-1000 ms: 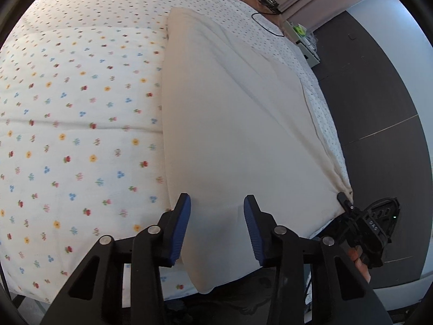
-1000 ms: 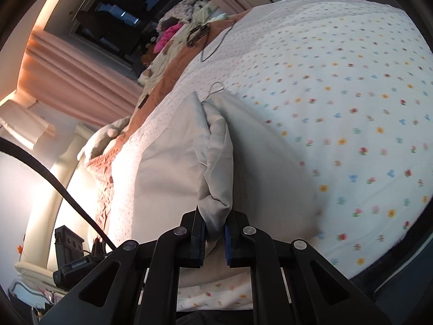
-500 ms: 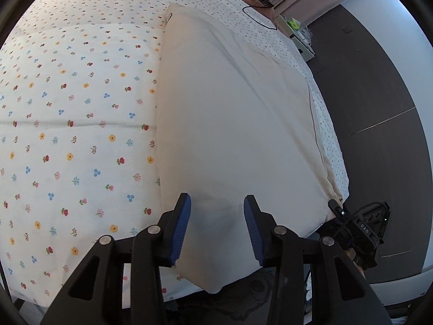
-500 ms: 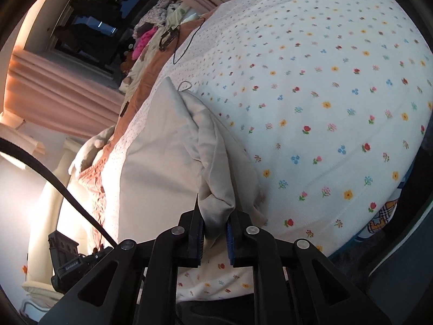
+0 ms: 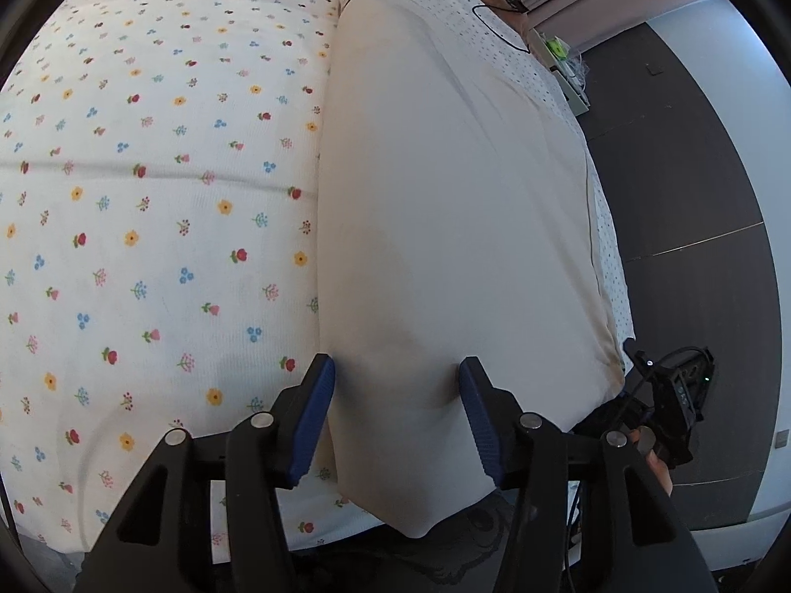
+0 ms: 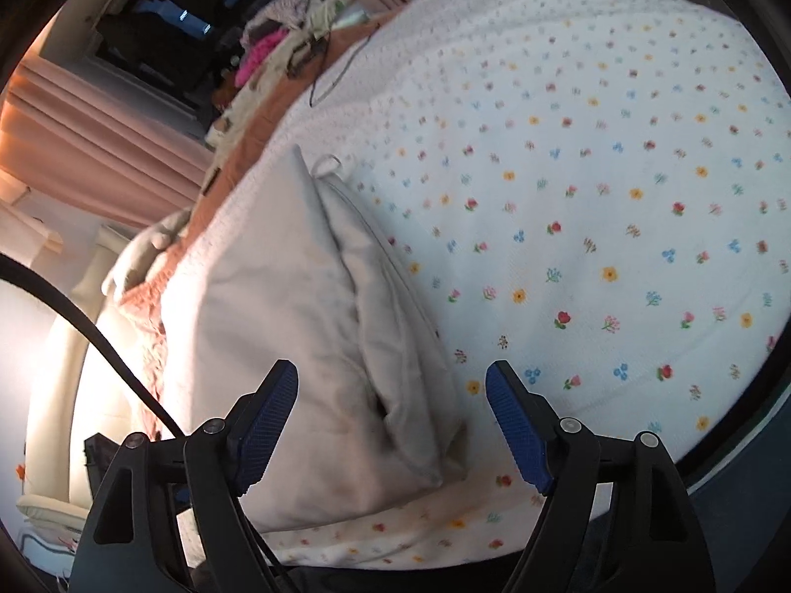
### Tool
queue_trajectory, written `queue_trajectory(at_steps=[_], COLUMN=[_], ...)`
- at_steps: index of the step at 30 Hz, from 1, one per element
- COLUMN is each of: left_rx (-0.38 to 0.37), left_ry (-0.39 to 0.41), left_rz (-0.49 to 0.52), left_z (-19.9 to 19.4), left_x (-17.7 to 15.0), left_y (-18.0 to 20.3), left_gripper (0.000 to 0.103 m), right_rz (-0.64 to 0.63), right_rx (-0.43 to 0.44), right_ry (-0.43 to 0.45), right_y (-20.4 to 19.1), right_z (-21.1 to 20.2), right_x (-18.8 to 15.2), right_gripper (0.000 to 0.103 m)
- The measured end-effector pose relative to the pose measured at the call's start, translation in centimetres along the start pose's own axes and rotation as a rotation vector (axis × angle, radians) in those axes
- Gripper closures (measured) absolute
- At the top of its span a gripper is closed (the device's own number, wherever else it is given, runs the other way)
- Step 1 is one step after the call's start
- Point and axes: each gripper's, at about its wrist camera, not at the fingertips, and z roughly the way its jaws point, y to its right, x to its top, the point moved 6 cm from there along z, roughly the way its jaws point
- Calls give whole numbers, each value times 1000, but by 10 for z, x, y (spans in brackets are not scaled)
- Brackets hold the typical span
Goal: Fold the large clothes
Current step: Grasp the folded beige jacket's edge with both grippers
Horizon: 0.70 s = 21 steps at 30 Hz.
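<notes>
- A cream folded garment (image 5: 455, 227) lies flat on the bed, set along the bed's right-hand edge in the left wrist view, one long folded edge straight against the flowered sheet (image 5: 148, 227).
- Its near corner hangs a little over the bed's near edge, and a small loop shows at its far corner.
- In the right wrist view the same garment (image 6: 277, 346) shows stacked layers along one side, with a bunched, open fold at the near end.
- The left tongs (image 5: 398, 412) straddle the near end of the garment; the cloth lies between the blue pads (image 5: 311, 420), which are opening and do not pinch it.
- The right tongs (image 6: 390, 425) stand wide and are opening; the bunched corner lies between the pads (image 6: 516, 425) without being pressed by them.
- The right tongs also appear at the lower right of the left wrist view (image 5: 677, 395), just off the garment's corner, with part of a hand beneath them.
- The sheet is white with small red, yellow and blue flowers and covers most of the bed.
- Beyond it a brown blanket (image 6: 267, 104) crosses the far end of the bed, with a heap of clothes (image 6: 291, 44) and a dark cable (image 6: 341, 74) on it.
- Pink curtains (image 6: 99, 138) hang behind the bed; dark flooring (image 5: 692, 158) runs alongside it.
</notes>
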Motion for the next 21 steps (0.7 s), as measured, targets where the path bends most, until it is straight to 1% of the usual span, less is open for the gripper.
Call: queue_trajectory(at_steps=[1,2,3,4,5,7,11,15,19,21], left_rx=[-3,-6,-9,-12,-18,-22,-16,-26,-40,-54], left_ry=[1,-1,-6,-10,-12,-12,2,21,39,51], left_rz=[1,5,5,1,-5,-13,-15,-15,-20,-30], left_z=[0,0,0,1,0,-1,-6,-12,-25,-31], left_x=[-1,-2,-3,-3,-4,-5,-8,-10,-10,-7], left_y=[0,-1,-1,-2,-4,-7,-6,-5,-8,-8], left_gripper=[50,50,50,50,50,50,50,50,50,50], right_rz=[-2,0,10,24,45,37,14,13,-21,-37], right_rx=[-11,-22,-9,8,5,13,13,14,-21,-38], right_ry=[-4,-12,-40,-60,-58,-48,-57,-67,-77,-97], right_y=[0,1,2,4,6,5,1,4,3,-1], right_z=[3,6,12,15,17,16,10,10,5,4], right_x=[-1,-3,-6,-10,-13,-16,-20,-19,-16,-13], right_gripper=[32,54,63,69,71,75,77,78,78,74])
